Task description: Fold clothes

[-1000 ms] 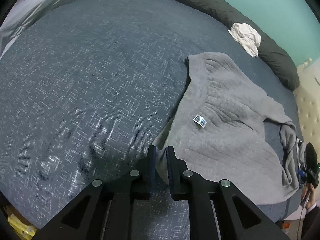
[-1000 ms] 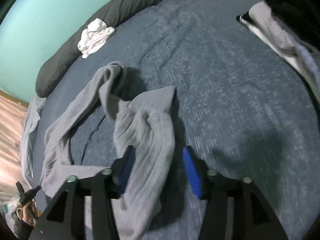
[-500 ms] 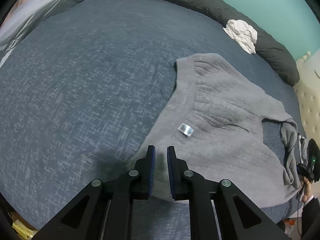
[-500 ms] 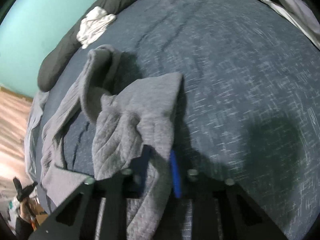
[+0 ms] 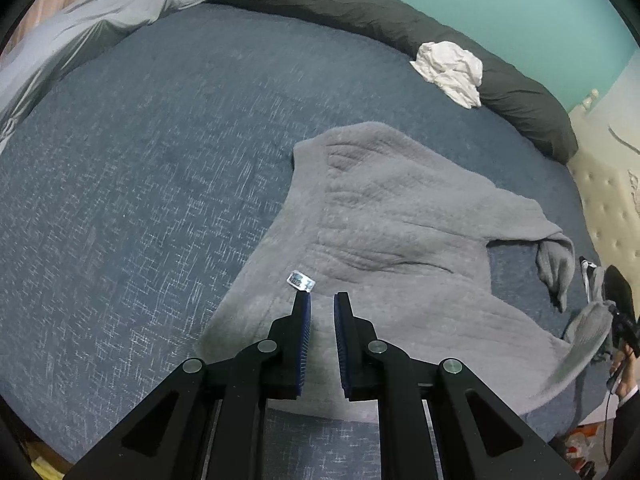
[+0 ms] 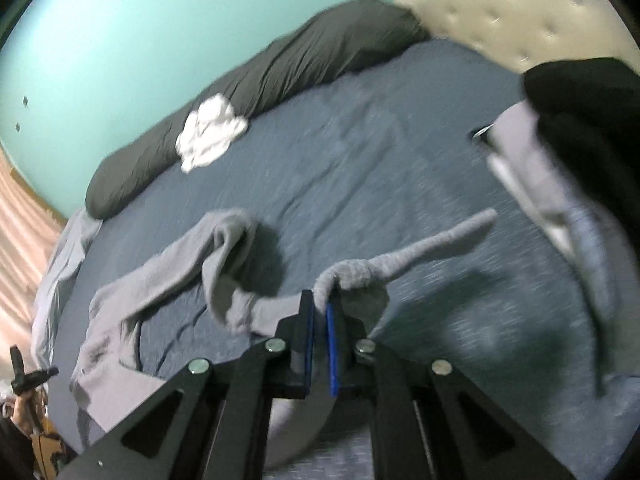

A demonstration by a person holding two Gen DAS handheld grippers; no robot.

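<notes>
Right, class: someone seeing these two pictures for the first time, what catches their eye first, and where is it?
A grey sweater sprawls across the dark blue bed cover, filling the right half of the left wrist view. In the right wrist view the right gripper is pinching a sleeve that lifts off the bed. Farther back, a crumpled white cloth rests against a long dark bolster under the turquoise wall.

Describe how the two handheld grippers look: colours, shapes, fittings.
Both match. The left gripper has two black angular arms with triangular cut-outs and round silver bolts, ending in flat fingers lined with ribbed blue pads. The right gripper has the same black frame, silver bolts and blue pads. No cables or markings show on either.
</notes>
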